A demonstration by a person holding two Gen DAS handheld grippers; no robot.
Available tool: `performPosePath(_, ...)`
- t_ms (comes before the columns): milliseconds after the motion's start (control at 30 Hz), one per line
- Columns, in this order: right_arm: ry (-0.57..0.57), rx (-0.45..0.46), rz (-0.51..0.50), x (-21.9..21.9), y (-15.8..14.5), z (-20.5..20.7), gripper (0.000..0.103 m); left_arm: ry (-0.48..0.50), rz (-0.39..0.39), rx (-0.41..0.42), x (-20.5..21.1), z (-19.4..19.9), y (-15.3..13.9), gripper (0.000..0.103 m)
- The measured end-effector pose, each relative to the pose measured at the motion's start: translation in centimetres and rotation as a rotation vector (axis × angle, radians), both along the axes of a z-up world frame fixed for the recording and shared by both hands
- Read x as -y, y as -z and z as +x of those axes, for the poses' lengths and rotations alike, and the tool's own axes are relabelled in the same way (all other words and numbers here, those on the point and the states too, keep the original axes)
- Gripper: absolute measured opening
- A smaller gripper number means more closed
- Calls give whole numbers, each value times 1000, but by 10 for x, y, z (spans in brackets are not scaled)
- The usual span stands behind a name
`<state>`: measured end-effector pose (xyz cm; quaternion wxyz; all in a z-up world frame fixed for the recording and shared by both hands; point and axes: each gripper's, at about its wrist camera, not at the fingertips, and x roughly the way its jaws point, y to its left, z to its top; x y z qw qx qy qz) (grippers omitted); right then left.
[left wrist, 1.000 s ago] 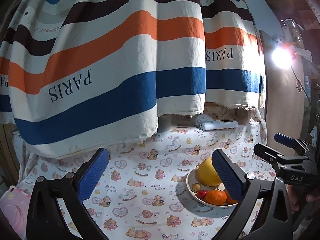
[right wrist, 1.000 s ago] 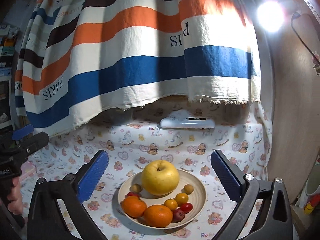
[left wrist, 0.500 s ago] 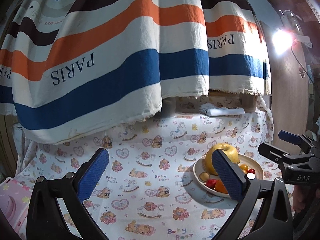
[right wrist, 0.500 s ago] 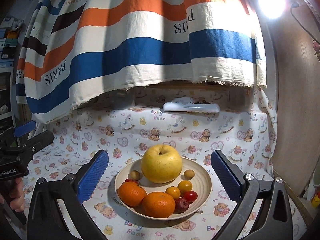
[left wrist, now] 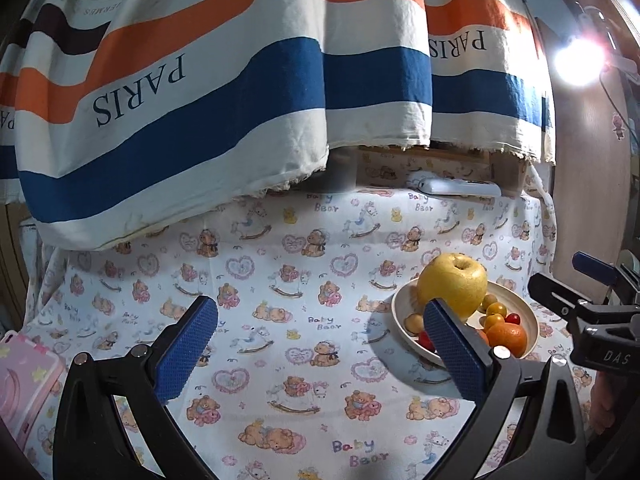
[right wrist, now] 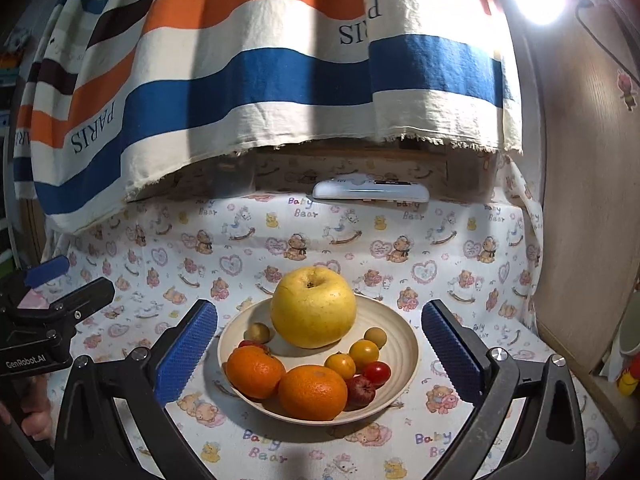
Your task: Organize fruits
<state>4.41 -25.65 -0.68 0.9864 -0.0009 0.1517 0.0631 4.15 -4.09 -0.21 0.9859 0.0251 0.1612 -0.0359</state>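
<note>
In the left wrist view your left gripper (left wrist: 320, 344) gaped empty over bare tablecloth (left wrist: 280, 280) beside the plate (left wrist: 400, 312), and in the right wrist view your right gripper (right wrist: 320, 344) gaped empty around that plate, every visible fruit—yellow apple (right wrist: 313, 306), two oranges (right wrist: 313, 392), small tomatoes (right wrist: 363, 352)—already lying in it, fitting either gathering finished or sorting ahead.

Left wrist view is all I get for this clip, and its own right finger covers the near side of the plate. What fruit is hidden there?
Observer: A second orange, lying against the one you can see, near the front of the plate.
Operator: Anything behind the visible orange?
Observer: A dark red fruit, touching the red tomato.
Operator: Is the right gripper open?
Observer: Yes, the right gripper is wide open and empty, one finger on each side of the plate.
</note>
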Motion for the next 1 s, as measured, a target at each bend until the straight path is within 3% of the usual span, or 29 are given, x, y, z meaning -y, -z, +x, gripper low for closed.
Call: performPosePath(1000, 8, 0, 5, 1, 0, 0, 103, -39, 3, 7, -4, 0, -2, 102)
